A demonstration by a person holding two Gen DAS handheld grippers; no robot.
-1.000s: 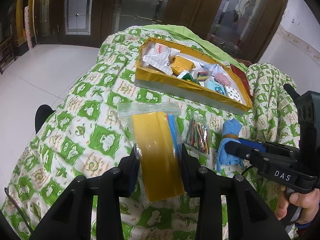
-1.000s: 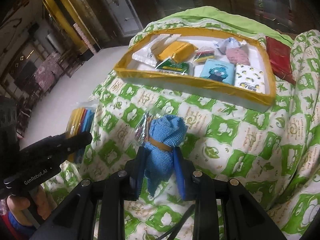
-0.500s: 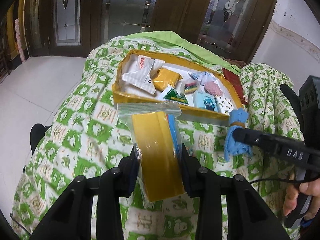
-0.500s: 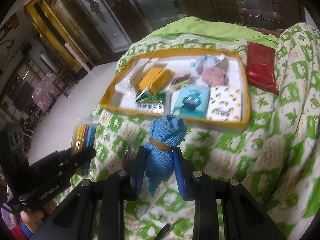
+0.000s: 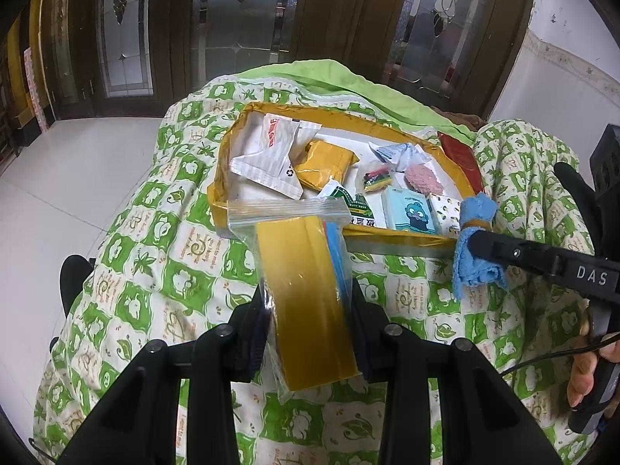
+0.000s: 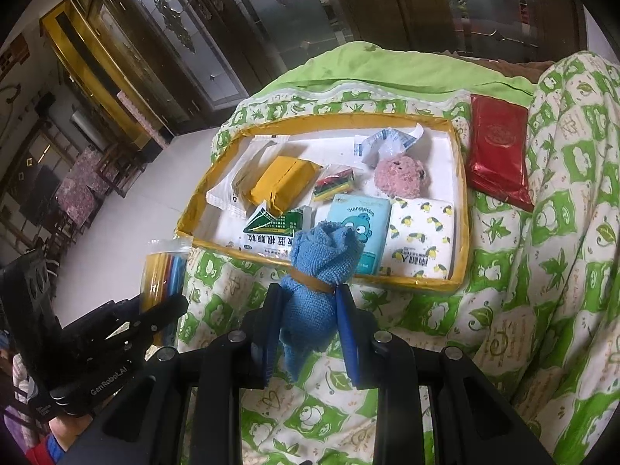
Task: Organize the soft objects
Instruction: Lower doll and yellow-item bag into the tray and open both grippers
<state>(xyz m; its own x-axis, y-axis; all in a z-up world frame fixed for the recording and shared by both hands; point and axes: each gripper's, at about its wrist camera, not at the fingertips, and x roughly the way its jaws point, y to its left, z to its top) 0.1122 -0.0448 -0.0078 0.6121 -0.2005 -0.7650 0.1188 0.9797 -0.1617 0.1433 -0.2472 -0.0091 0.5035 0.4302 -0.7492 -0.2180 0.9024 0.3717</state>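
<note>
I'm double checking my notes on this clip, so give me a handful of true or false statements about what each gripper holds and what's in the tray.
1. The left gripper holds a clear zip bag of yellow and blue sheets. True.
2. The right gripper is empty. False: its jaws are shut on a blue towel roll bound with a band.
3. The red packet lies inside the yellow-rimmed tray. False: it lies on the quilt beside the tray.
4. A pink fuzzy item sits in the tray. True.
5. The towel roll already rests in the tray. False: it is held at the tray's near rim, not set down.
</note>
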